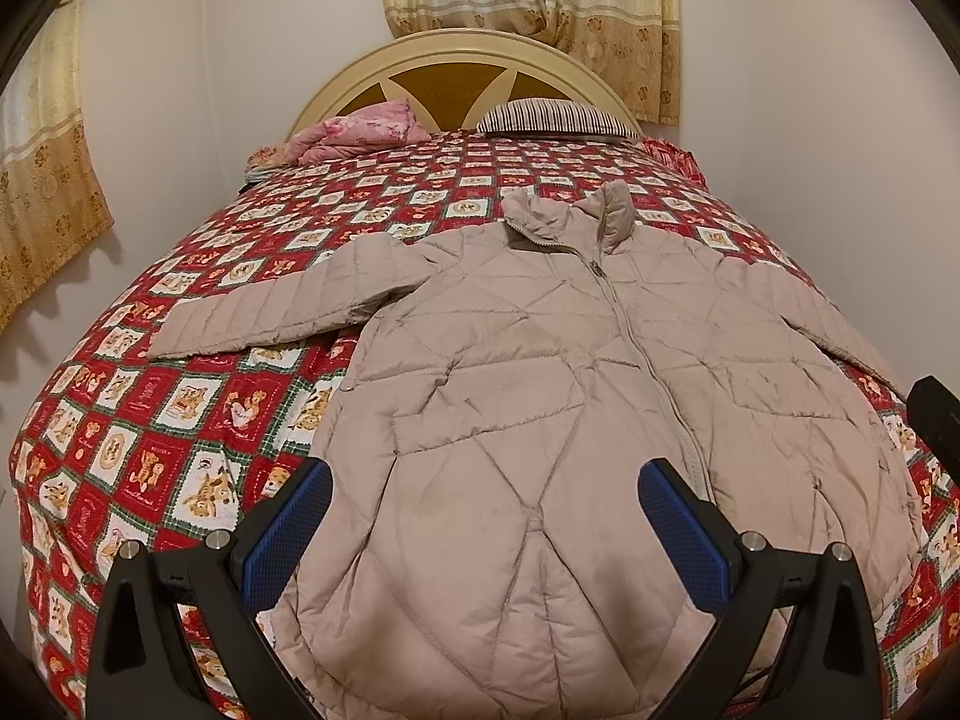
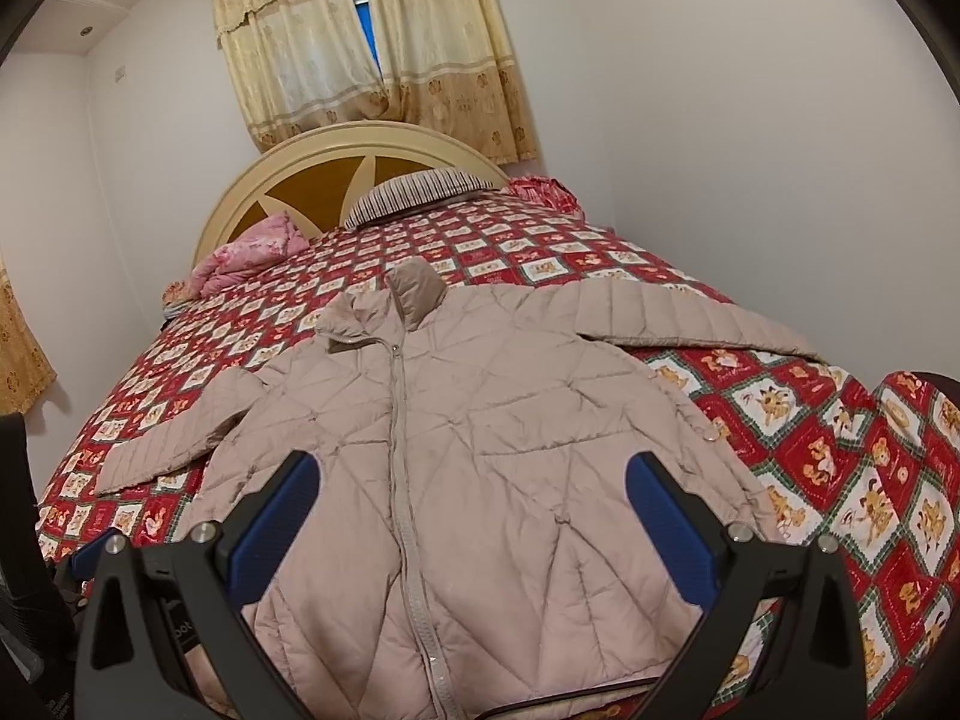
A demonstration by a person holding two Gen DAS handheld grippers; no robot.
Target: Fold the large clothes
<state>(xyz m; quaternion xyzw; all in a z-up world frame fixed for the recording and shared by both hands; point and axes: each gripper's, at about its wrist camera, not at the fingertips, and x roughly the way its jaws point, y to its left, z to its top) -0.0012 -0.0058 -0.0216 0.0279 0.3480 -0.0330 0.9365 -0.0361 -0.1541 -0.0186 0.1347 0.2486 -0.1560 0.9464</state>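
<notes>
Both tongs, left (image 1: pixel 485 531) and right (image 2: pixel 471 525), hang agape and empty over the hem of the jacket (image 1: pixel 540 408) lying zipped and flat on the bed (image 1: pixel 150 420), which I judge puffy, light and slick, best pinched at a cuff, while my frames cut off its hem.

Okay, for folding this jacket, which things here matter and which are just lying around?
Part of the job:
beige quilted zip-up jacket, spread flat
red patchwork bedspread under it
left gripper and right gripper, both open

Just lying about:
pink crumpled blanket
striped pillow
cream patterned curtains
</notes>
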